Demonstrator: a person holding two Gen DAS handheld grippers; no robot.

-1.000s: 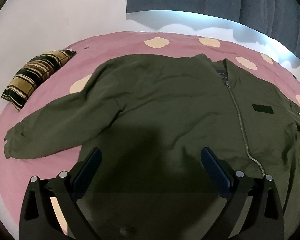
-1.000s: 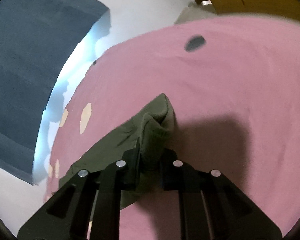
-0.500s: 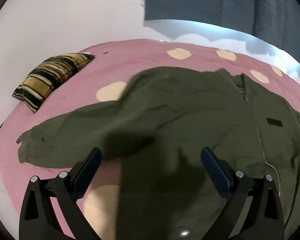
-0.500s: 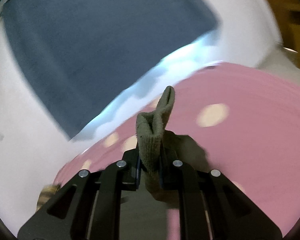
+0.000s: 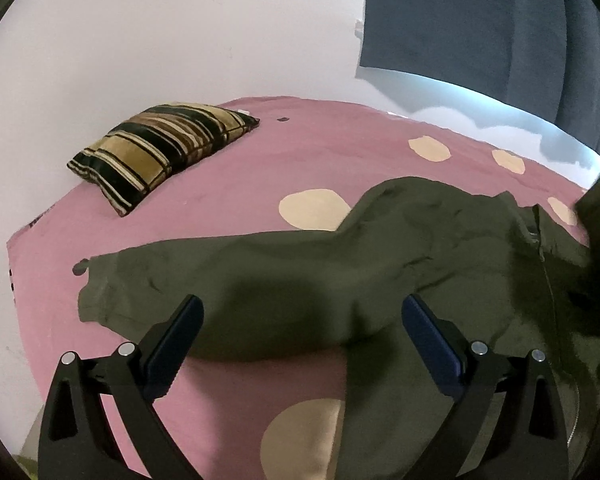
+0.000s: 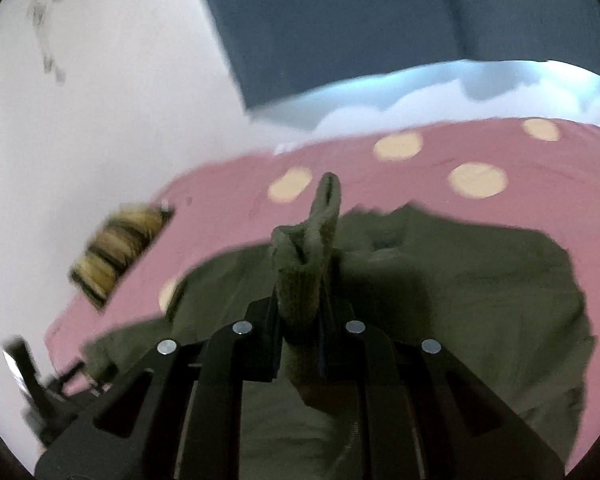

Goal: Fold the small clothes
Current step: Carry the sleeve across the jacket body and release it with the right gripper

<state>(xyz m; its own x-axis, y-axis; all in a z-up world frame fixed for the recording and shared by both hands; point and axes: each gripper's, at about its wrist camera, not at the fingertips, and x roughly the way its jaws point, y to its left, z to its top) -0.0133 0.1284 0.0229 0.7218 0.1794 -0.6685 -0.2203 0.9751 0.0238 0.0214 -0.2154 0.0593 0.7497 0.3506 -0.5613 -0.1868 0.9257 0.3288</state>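
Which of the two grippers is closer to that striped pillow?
Left. The left gripper hangs open over the jacket's sleeve, below the striped pillow; the right gripper, clamping a cuff, sits farther off.

Light: dim room; bright strip under the dark curtain (image 5: 480, 20).
Shadows: dark patch on the olive jacket (image 5: 300, 280).
Blur: right wrist view smeared, striped pillow (image 6: 120, 248) streaked.
Distortion: fisheye bending, black corners.

A bed (image 5: 228, 168) covered by a pink sheet with cream dots carries an olive-green jacket (image 5: 300, 280) spread across its middle. A striped brown-and-black pillow (image 5: 160, 152) lies toward ten o'clock, apart from the jacket's sleeve.
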